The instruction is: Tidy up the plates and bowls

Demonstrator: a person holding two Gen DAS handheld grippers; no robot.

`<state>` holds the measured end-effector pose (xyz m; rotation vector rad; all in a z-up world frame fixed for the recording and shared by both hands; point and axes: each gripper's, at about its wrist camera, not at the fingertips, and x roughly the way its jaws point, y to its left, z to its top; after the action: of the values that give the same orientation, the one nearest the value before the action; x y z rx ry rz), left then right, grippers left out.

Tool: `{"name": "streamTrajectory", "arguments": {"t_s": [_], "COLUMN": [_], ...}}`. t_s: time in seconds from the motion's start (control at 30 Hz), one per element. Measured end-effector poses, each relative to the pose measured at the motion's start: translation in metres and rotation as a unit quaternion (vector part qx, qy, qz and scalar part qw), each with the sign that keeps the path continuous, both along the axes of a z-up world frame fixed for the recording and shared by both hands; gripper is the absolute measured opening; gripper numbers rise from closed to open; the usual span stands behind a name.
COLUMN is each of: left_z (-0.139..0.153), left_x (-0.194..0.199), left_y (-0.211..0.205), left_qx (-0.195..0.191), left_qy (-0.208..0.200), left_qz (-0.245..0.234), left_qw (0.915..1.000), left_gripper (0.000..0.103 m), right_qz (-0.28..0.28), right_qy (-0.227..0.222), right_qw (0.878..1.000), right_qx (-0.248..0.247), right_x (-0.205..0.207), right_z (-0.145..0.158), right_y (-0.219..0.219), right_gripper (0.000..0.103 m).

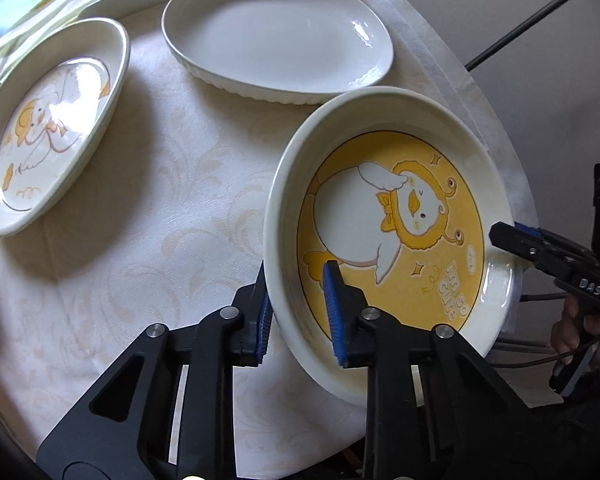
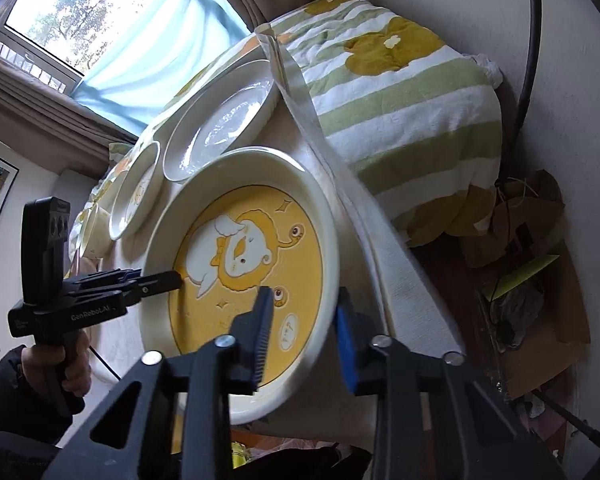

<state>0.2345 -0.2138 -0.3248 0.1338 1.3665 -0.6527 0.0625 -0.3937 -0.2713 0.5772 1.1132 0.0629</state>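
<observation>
L gripper [image 1: 300, 312]: blue pads pinch the near wall of the yellow duck dish [image 1: 388, 216], one pad inside, one outside the rim. R gripper [image 2: 306, 336]: same, clamped on the opposite wall of that dish, inner finger over the yellow print, outer one past the rim. Dish sits at the table's edge on a cream patterned cloth [image 1: 160, 240], tilted or flat: can't tell. From the dish, approx. 12 o'clock: plain white oval dish [image 1: 276, 36], close by, not touching. Approx. 9–10 o'clock: white duck dish [image 1: 52, 128], well apart. Striped green/white blanket [image 2: 400, 92] beyond the table.
</observation>
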Motion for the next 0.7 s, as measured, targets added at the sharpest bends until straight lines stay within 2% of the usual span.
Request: {"name": "streamTrajectory", "arguments": {"t_s": [0.13, 0.43, 0.7], "left_z": [-0.005, 0.003, 0.027], "left_x": [0.005, 0.0, -0.016], "left_y": [0.005, 0.0, 0.007], "left_qx": [-0.002, 0.004, -0.009], "left_qy": [0.002, -0.013, -0.031], "left_qz": [-0.003, -0.006, 0.009], "left_qw": [1.0, 0.9999, 0.9994], "left_gripper": [0.02, 0.02, 0.02], "right_qz": [-0.001, 0.014, 0.031], "right_qy": [0.001, 0.004, 0.0], "right_qw": [1.0, 1.0, 0.999], "right_qx": [-0.001, -0.024, -0.037], "right_x": [0.001, 0.006, 0.009], "right_z": [-0.001, 0.001, 0.01], "right_y": [-0.003, 0.0, 0.007], "right_gripper": [0.015, 0.015, 0.015]}}
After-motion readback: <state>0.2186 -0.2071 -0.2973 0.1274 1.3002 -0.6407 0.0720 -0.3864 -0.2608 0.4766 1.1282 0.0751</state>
